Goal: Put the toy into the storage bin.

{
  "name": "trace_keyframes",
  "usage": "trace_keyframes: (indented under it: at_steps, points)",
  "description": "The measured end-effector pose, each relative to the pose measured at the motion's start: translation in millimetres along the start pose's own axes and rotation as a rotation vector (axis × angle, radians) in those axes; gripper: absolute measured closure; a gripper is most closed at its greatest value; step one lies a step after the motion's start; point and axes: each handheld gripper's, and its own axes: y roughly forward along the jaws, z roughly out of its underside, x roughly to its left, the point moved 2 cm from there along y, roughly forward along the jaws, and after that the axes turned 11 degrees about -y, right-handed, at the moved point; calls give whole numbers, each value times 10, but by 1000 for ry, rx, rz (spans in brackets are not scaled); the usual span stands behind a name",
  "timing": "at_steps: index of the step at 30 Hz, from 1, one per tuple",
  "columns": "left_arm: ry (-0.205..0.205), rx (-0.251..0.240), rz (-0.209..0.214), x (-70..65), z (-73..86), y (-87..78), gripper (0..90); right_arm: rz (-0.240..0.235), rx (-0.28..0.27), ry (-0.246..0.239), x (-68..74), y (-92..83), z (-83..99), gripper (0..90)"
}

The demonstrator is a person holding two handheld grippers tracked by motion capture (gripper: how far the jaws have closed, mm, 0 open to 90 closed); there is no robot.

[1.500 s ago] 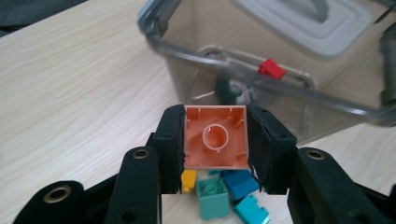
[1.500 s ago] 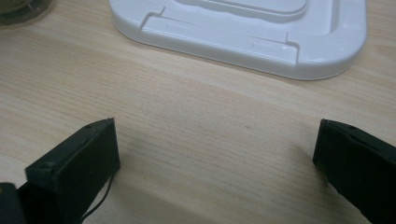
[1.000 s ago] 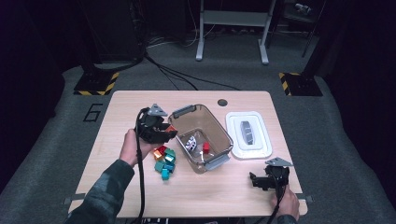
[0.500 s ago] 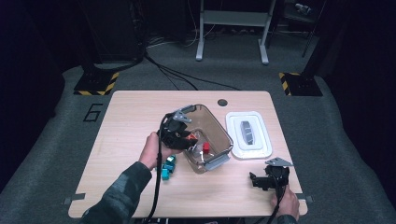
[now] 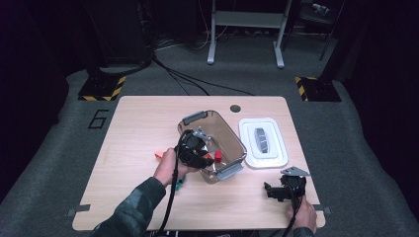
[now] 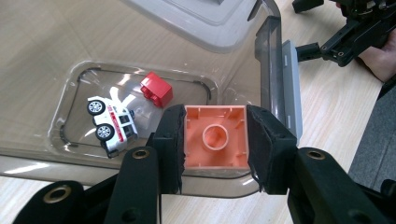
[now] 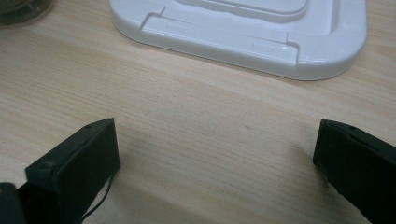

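The left gripper (image 6: pixel 215 144) has its pads clamped on an orange building brick (image 6: pixel 216 138), hollow underside facing the camera, held over the near rim of the clear plastic bin (image 6: pixel 275 70). Inside the bin lie a red brick (image 6: pixel 156 88) and a white toy car (image 6: pixel 111 120). The right gripper (image 5: pixel 280 190) rests near the table's (image 5: pixel 138 123) front edge, jaws wide apart with nothing between them, just short of the white lid (image 7: pixel 243 32).

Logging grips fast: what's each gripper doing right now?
Left gripper: shut on the orange brick, above the clear box.
Right gripper: open, holding nothing.
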Motion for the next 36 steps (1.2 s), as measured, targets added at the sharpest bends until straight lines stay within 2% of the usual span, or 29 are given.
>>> trace_keyframes:
  at_steps: [8,14,16,22,28,32,36]
  points:
    - [-11,32,10,-6,26,56,590,0,0,0,0,0,0,0]
    - [-23,22,14,6,33,34,575,0,0,0,0,0,0,0]
    - [-23,13,12,20,32,10,491,0,0,0,0,0,0,0]
    - [-27,-22,3,63,54,-112,322,0,0,0,0,0,0,0]
    - [-61,-87,-26,192,109,-292,219,0,0,0,0,0,0,0]
    - [-95,-136,-55,345,185,-434,190,0,0,0,0,0,0,0]
    - [-124,-152,-95,512,323,-510,158,0,0,0,0,0,0,0]
